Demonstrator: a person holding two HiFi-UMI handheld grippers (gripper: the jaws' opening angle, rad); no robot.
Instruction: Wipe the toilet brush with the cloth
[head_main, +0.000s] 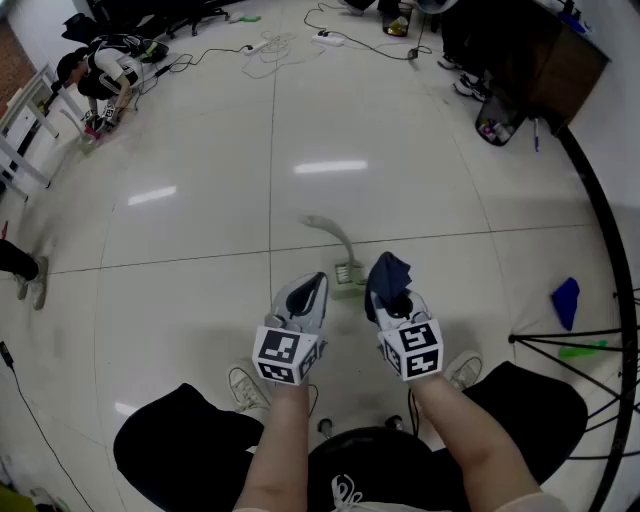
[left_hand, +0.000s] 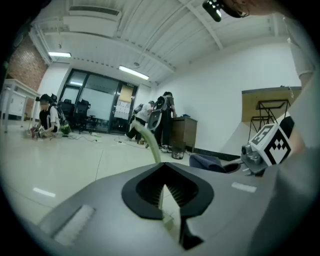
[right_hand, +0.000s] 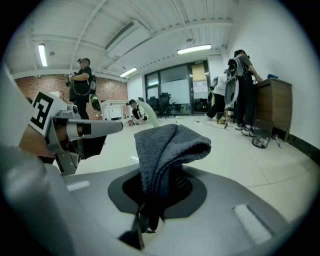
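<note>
A pale green toilet brush (head_main: 338, 245) with a curved handle rises from between my two grippers, just above the floor. My left gripper (head_main: 314, 287) is shut on its lower end. In the left gripper view the brush handle (left_hand: 149, 144) runs up and away from that gripper's (left_hand: 165, 202) closed jaws. My right gripper (head_main: 391, 297) sits close to the right of the brush, shut on a folded dark blue cloth (head_main: 387, 272). In the right gripper view the cloth (right_hand: 167, 145) stands up out of the gripper (right_hand: 150, 202) and droops forward.
I am seated, with my knees and a white shoe (head_main: 241, 386) below the grippers. A black stand with thin legs (head_main: 575, 338) and a blue item (head_main: 566, 300) are at the right. Cables (head_main: 282, 45), a crouching person (head_main: 105, 70) and a wooden cabinet (head_main: 545, 55) are far off.
</note>
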